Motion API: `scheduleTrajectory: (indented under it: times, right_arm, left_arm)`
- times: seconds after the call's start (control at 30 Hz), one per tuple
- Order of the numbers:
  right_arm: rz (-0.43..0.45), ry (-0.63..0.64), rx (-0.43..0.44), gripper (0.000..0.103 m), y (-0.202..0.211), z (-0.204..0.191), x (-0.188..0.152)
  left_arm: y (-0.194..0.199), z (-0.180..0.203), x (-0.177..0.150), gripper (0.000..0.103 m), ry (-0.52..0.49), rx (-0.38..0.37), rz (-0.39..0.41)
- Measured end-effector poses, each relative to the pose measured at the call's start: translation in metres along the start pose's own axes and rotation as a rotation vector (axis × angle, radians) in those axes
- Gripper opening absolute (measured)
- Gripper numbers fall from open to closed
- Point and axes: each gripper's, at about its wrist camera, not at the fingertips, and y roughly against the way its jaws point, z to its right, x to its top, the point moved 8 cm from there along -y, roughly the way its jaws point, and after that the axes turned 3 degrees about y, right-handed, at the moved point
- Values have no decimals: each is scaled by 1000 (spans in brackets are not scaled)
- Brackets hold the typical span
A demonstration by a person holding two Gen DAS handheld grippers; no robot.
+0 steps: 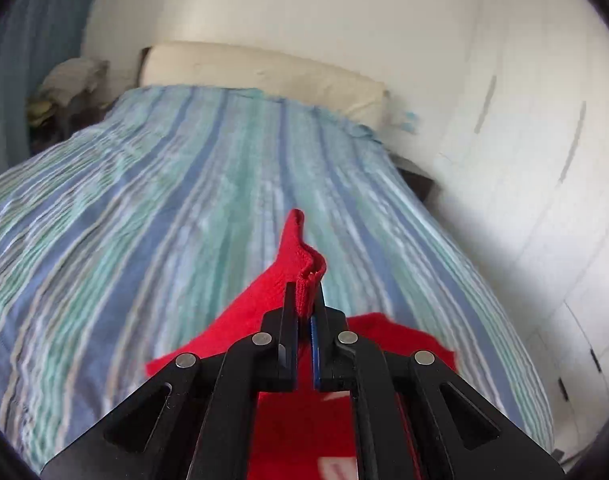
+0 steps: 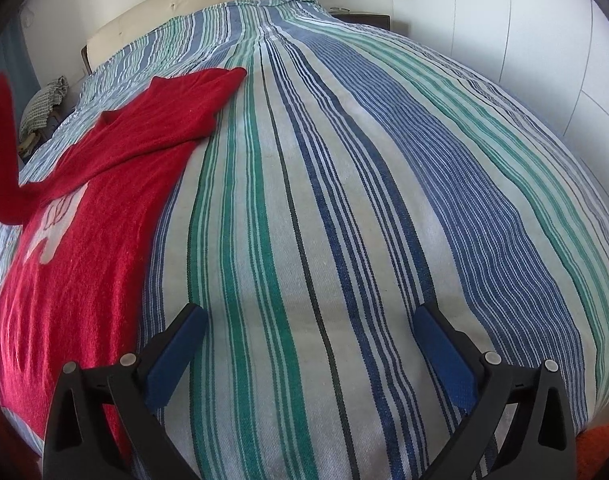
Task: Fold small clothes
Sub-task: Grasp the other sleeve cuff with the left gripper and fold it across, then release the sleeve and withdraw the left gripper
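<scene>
Left wrist: left gripper (image 1: 304,300) pinches red sweater (image 1: 244,320) cuff, lifted off bed (image 1: 144,200). Soft, light, floppy knit; grab edges. Right gripper (image 2: 310,344) fingers wide, empty.

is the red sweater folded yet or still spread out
Mostly spread. The sweater lies flat on the bed, one sleeve stretched out; the left gripper is shut on the other cuff, lifted off the bed.

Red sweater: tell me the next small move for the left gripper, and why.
Probably carry the pinched cuff across and lay it on the chest. The left gripper is shut on the red sweater at a sleeve end, lifted off the striped bedspread, while the body lies flat. The right gripper hangs open, holding nothing.
</scene>
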Motion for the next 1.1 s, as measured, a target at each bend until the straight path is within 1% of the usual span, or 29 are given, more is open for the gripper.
scheduleTrajectory:
  times: [0.03,0.07,0.1,0.13,0.17,0.2,0.27,0.3,0.37,0.4,0.43,0.5,0.53,0.57,0.63,0.7,0.77,0.83,0.87,0.9,0.93,0.97,1.03,1.07,1.1]
  right_arm:
    - [0,1,0,103,0,0,0]
    - [0,2,0,103,0,0,0]
    - [0,2,0,103,0,0,0]
    - [-1,3,1,103,0,0,0]
    - [-1,3,2,103,0,0,0]
    - [-1,3,2,103,0,0,0]
    - [-2,3,2,103,0,0,-1]
    - [-2,3,2,103,0,0,-1]
    - [-2,4,4,103,0,0,-1]
    - [-2,4,5,103,0,0,-1]
    - [-3,5,6,103,0,-1,-1]
    - [-5,5,7,103,-1,-1,-2]
    - [-6,5,5,103,-1,-1,-2]
    - [-6,5,3,103,-2,-2,-1]
    - [-5,7,-5,103,-4,-3,0]
    - [-3,11,-13,103,-5,-3,1]
    - [1,12,-14,103,-4,-3,0]
    - [5,11,-13,103,-4,-3,0]
    - [7,12,-15,103,-4,-3,-1]
    - [9,14,-17,103,-4,-3,-1]
    - [11,16,-20,103,-4,-3,-1]
    - [12,18,-21,103,-4,-3,-1]
    - [14,20,-22,103,-4,-3,-1]
    - [14,21,-22,103,-4,-3,-2]
    - [14,21,-23,103,-4,-3,-2]
  left_arm:
    - [-12,34,-8,4,-47,-29,-14]
    - [-24,60,-19,6,-83,-51,-36]
    - [-37,83,-36,17,-113,-65,-77]
    - [-52,102,-60,31,-141,-65,-140]
    - [-63,113,-85,65,-168,-49,-204]
    - [-68,119,-112,78,-194,-28,-251]
    - [-61,118,-165,77,-232,-38,-294]
    - [-53,111,-190,76,-240,-45,-327]
    - [-28,78,-230,74,-215,-31,-369]
    - [-13,59,-240,74,-193,-17,-376]
    - [-1,35,-248,74,-165,15,-375]
    - [18,-22,-246,73,-115,92,-356]
    - [24,-42,-245,72,-95,122,-352]
    - [28,-62,-242,70,-76,143,-352]
    - [27,-93,-232,70,-52,165,-335]
    - [19,-100,-223,70,-63,160,-314]
    - [-3,-94,-221,70,-101,130,-318]
    - [-26,-90,-223,69,-141,145,-332]
    - [-37,-92,-223,61,-149,171,-330]
    - [-46,-97,-221,45,-143,205,-321]
    - [-50,-104,-218,30,-110,241,-298]
    - [-51,-115,-216,5,-54,262,-280]
    - [-51,-135,-219,3,69,261,-264]
    - [-48,-138,-223,3,79,259,-258]
    - [-49,-136,-226,3,62,260,-257]
